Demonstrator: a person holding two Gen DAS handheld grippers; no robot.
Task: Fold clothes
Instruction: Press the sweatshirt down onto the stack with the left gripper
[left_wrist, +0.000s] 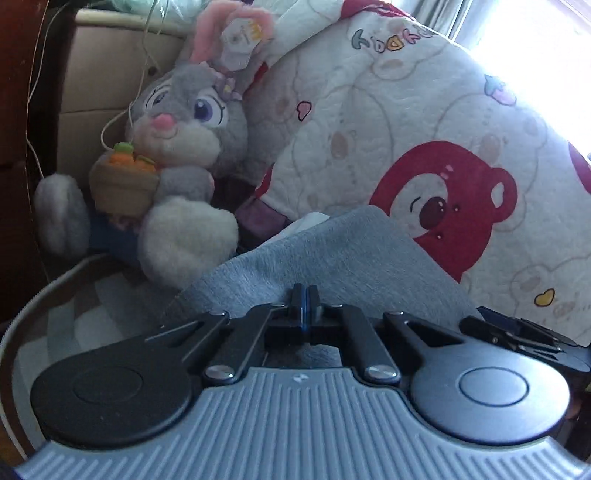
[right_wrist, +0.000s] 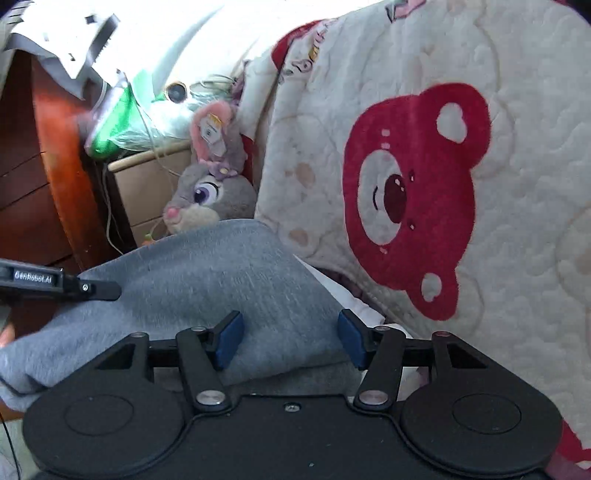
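The grey garment (left_wrist: 332, 254) lies bunched in front of me on the bed, its raised fold running up toward the quilt with red bears (left_wrist: 424, 122) at twelve to three o'clock. My left tool (left_wrist: 304, 302) is clamped on the garment's near edge, its pads pressed together with cloth rising just beyond them. My right tool (right_wrist: 291, 338) stands apart, blue pads (right_wrist: 231, 341) either side of the cloth without pinching it, the grey fabric spreading beneath and ahead of them. In the right view the left tool's tip reaches in from nine o'clock onto the cloth. A plush rabbit (left_wrist: 184, 122) sits at ten o'clock, against a cardboard box (left_wrist: 110, 74).
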